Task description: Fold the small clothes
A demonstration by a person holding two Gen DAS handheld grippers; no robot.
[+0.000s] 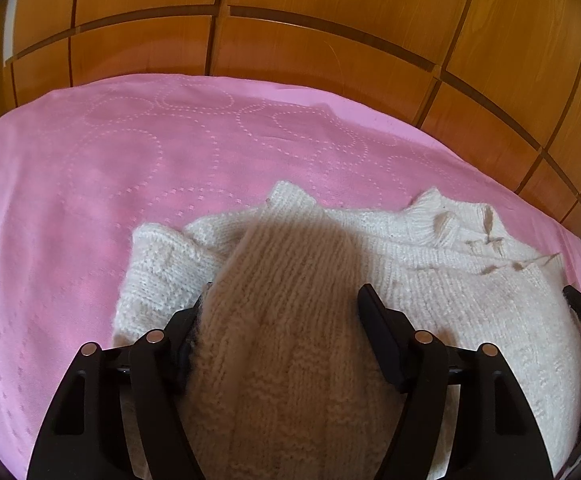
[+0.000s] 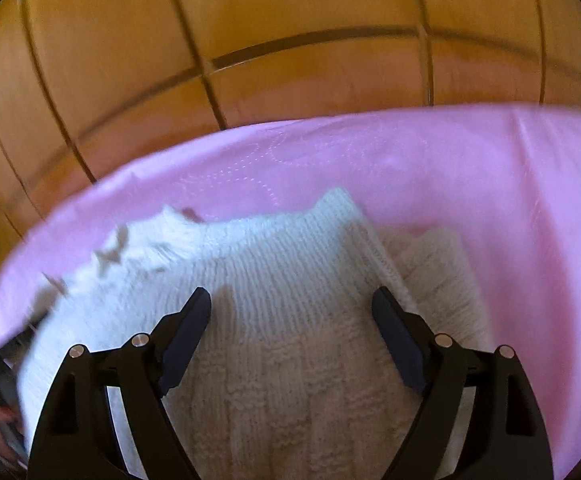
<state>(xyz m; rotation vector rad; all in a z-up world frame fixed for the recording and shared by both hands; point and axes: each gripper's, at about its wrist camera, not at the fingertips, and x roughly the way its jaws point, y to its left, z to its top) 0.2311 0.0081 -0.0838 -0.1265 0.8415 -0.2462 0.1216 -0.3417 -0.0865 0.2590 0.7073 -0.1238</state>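
White knit sweater [image 1: 430, 280] lies on the pink bedspread [image 1: 90, 200], near the front edge, neck end pointing toward the wooden wardrobe [image 1: 290, 40]; a sleeve [image 1: 158, 264] is folded in on its left

Left tongs [image 1: 282, 304]: a bulge of knit fills the gap between the fingers and sits close to the lens. Jaws look spread, right pad visibly clear of the fabric, so can't tell if this is an actual pinch or just cloth draped through

Right tongs [image 2: 290, 308]: released, jaws wide apart, hovering over the sweater body, nothing between the pads. View is motion-blurred. Folded edge and a second layer visible just right of the fingers

Judgement: mid-fold, one side being brought over

Risks:
- loose chunky knit, if left hold is only drape, the layer slides out and the fold collapses
- bulge blocks most of the left camera, so placement is partly blind
- thick yarn can snag on the pads on release and drag the fold askew
- soft bedspread may ruck up with the sweater
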